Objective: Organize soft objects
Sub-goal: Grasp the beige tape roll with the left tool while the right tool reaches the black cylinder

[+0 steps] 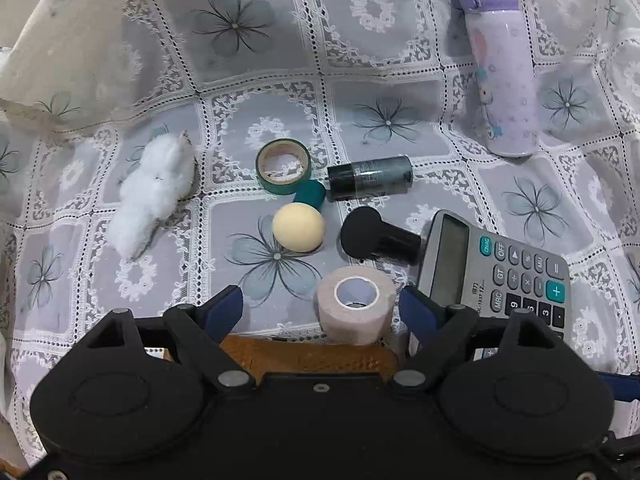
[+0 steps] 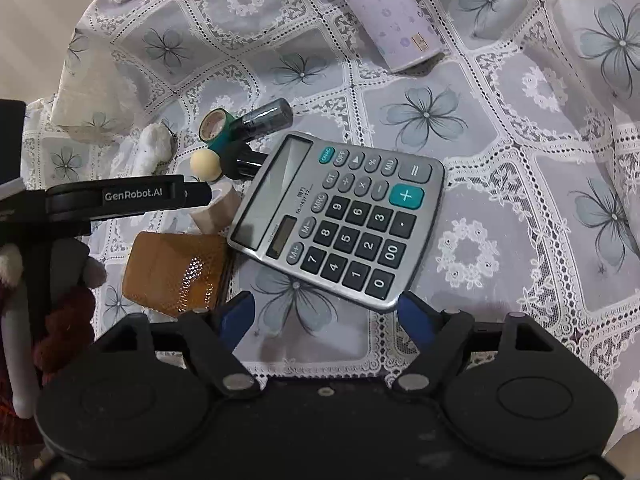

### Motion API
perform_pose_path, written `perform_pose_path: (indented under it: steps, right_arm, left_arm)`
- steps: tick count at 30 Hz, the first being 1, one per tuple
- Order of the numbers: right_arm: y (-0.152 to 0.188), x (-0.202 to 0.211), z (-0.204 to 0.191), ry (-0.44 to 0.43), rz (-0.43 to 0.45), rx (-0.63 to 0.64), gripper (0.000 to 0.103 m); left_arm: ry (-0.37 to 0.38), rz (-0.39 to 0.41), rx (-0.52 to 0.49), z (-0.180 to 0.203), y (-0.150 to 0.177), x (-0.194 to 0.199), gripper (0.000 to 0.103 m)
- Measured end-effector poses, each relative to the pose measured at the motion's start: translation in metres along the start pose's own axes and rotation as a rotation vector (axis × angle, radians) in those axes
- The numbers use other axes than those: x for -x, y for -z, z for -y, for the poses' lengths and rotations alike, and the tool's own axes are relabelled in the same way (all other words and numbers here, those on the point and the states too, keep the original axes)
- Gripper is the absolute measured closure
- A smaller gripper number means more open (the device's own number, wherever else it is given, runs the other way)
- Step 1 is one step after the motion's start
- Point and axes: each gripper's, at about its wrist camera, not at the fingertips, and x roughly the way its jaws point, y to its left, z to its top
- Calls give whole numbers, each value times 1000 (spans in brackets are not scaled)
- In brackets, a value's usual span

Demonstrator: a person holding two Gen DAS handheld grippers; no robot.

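Observation:
A beige bandage roll (image 1: pixel 354 304) stands on end on the lace tablecloth (image 1: pixel 248 92), between the fingers of my left gripper (image 1: pixel 322 308). The gripper is open: its right finger is close beside the roll and the left finger stands well apart. Farther off lie a white cotton wad (image 1: pixel 154 196) and a pale yellow sponge ball (image 1: pixel 298 227). An orange-brown pad (image 2: pixel 176 272) lies under the left gripper. My right gripper (image 2: pixel 326 312) is open, with the near corner of the grey calculator (image 2: pixel 340 216) just ahead of its fingertips, and holds nothing.
A green tape roll (image 1: pixel 283 166), a dark bottle (image 1: pixel 370 176) and a black stubby handle (image 1: pixel 376 240) cluster by the ball. A lilac flask (image 1: pixel 500 64) lies at the far right. A folded cream cloth (image 1: pixel 68 52) sits far left. A dark red sleeve (image 2: pixel 60 332) shows at the left.

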Motion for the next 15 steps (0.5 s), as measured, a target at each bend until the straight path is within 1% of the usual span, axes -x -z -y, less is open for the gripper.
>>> perform_pose_path:
  steps: [1, 2, 5, 8, 12, 15]
  right_arm:
    - [0, 0, 1, -2, -3, -3, 25]
    - [0, -1, 1, -5, -6, -6, 25]
    - [0, 0, 2, -17, -15, -19, 25]
    - [0, 1, 2, -16, -12, -18, 24]
    - [-1, -2, 1, -16, -19, -20, 24]
    - [0, -3, -1, -19, -22, -19, 24]
  left_arm:
    - [-2, -10, 2, 0, 0, -3, 36]
    - [0, -22, 7, -1, 0, -6, 40]
    - [26, -53, 32, -6, 3, -12, 41]
    - [60, -40, 27, -8, 9, -9, 38]
    - [42, -43, -8, -4, 14, -12, 38]
    - [44, -54, 1, -6, 14, -18, 35]
